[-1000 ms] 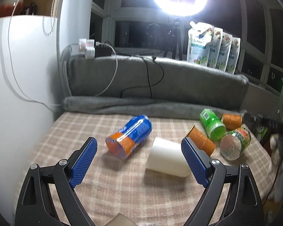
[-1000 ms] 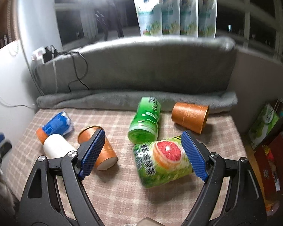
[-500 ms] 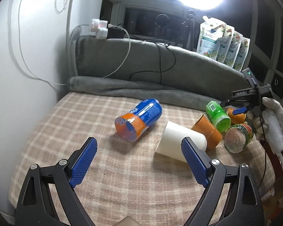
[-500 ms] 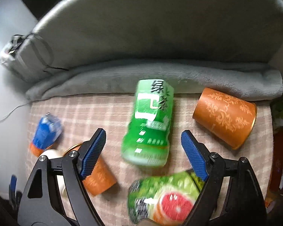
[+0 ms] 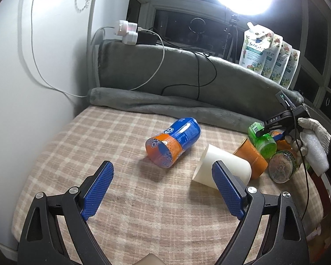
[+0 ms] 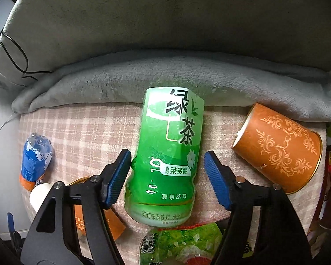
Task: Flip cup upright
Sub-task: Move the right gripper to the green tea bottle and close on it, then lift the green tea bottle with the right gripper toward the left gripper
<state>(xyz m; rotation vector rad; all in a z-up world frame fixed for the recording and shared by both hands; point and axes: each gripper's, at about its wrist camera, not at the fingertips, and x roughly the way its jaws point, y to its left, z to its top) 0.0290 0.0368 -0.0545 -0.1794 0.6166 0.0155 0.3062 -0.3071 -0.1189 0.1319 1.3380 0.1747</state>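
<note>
A green tea cup (image 6: 168, 154) lies on its side on the checked cloth. My right gripper (image 6: 167, 176) is open and straddles it from above; its left pad touches or nearly touches the cup's side, the right pad stands a little apart. The same green cup (image 5: 262, 140) shows in the left wrist view under the right gripper (image 5: 273, 130), held by a gloved hand. My left gripper (image 5: 163, 190) is open and empty, hovering over the cloth in front of a blue-and-orange cup (image 5: 173, 141) and a white cup (image 5: 222, 165), both lying down.
An orange patterned cup (image 6: 280, 148) lies on its side at the right. A second orange cup (image 6: 94, 216) and a grapefruit-print cup (image 6: 183, 245) lie near me. A grey blanket roll (image 6: 165, 77) bounds the back. A white wall (image 5: 22, 88) stands at the left.
My right gripper has moved down and forward over the green cup, which now sits between its pads. My left gripper has pulled back and risen a little; the cups have not moved.
</note>
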